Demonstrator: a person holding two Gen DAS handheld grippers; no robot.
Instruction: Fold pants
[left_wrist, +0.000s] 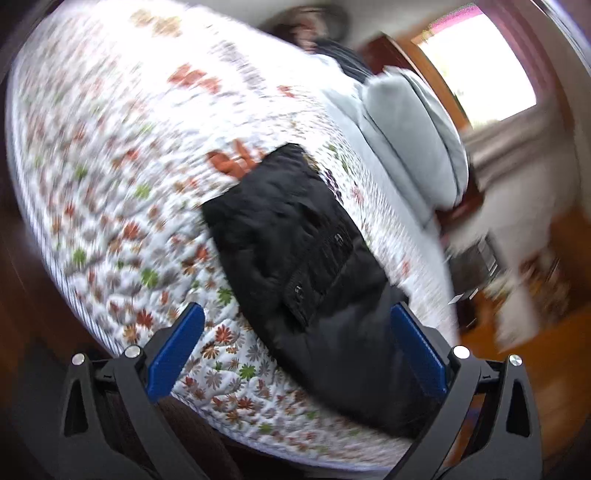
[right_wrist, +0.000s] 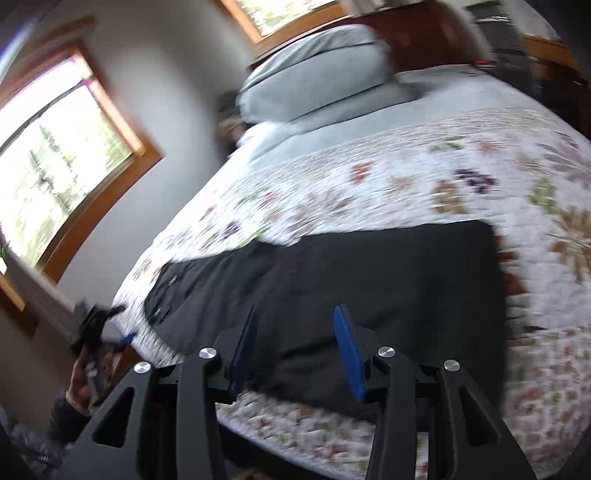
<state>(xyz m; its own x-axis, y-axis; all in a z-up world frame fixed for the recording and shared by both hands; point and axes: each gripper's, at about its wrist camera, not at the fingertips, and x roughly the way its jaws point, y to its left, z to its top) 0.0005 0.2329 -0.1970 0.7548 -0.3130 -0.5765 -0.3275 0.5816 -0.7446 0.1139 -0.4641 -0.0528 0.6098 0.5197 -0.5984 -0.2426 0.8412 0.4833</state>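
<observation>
We see the black fabric pants lying flat on the bed's white quilted cover printed with red, green and brown leaves, near its front edge. Our left gripper hangs above them with its blue-padded jaws spread wide and nothing between them. Our right gripper hovers over the pants too, jaws parted to a moderate gap, empty. At the head of the bed pale grey pillows are stacked against a dark wooden headboard. A wood-framed window sits in the white wall, and both views are motion-blurred.
</observation>
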